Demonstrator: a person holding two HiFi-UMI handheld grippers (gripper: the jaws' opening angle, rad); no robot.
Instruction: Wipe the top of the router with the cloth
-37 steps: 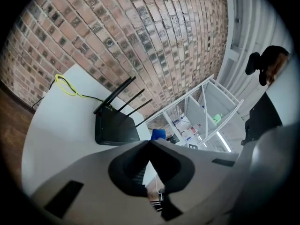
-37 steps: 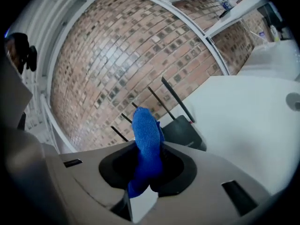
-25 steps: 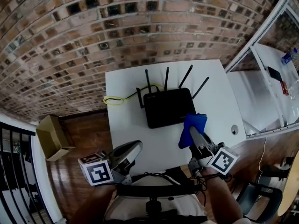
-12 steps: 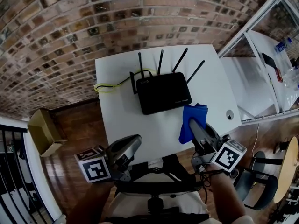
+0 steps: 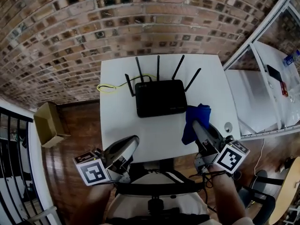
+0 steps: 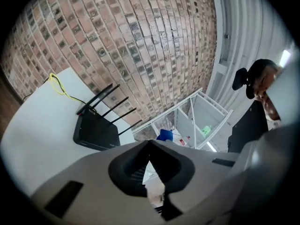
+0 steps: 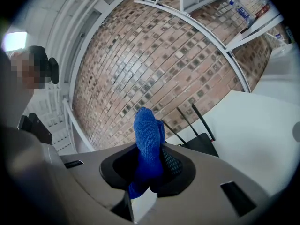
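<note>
Here the right gripper (image 5: 197,125), tilted toward the router (image 5: 160,98), clamps the blue cloth (image 5: 196,115); the left gripper (image 5: 132,141) hangs back, jaws together.

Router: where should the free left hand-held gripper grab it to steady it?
Probably the near-left corner of the router, from the near side, pinching the flat body's edge. The antennas and cable crowd the far edge; the cloth in the right hand-held gripper sits at its right end.
</note>
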